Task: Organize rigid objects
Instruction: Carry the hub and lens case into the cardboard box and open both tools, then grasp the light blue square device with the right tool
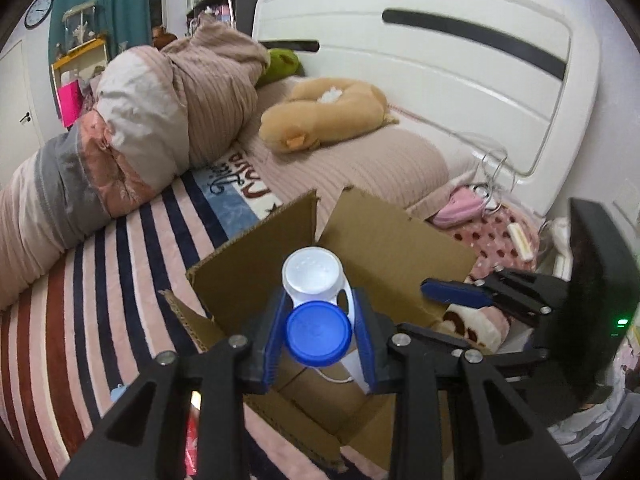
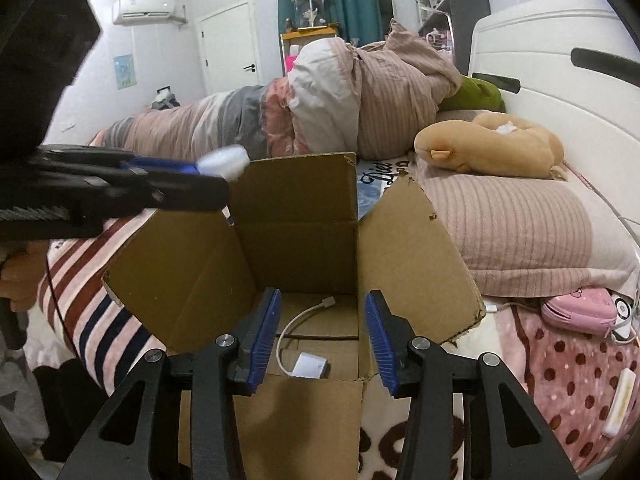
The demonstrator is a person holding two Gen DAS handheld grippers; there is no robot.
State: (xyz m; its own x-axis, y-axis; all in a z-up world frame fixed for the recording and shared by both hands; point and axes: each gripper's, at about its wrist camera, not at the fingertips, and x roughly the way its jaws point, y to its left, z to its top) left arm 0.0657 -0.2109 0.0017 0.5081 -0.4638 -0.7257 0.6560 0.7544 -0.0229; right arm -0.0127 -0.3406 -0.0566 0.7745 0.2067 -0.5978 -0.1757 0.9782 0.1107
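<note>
Two tools hang over the open cardboard box that sits on the bed's striped blanket. The left tool is clamped on a white plastic bottle with a blue cap; its blue pads press the bottle's sides just behind the cap, and the bottle is held above the box's open mouth. From the left wrist the bottle blocks most of the box floor, so only a bit of white cable shows beneath it. Whether the bottle has a handle or just a moulded loop near the neck is hard to make out.

The right wrist view fills in what the other hides: on the box floor lies a white adapter with its cable, between the right tool's pads. The right tool stands wide apart with nothing between its fingers. In that same view the left tool comes in from the left edge, blurred, with only the bottle's white end visible past its tip; the cap cannot be seen there.

Beyond the box lie a tan plush toy, a ribbed pillow and a rolled quilt. A pink pouch lies beside the box, its far side cut off by a cable.
</note>
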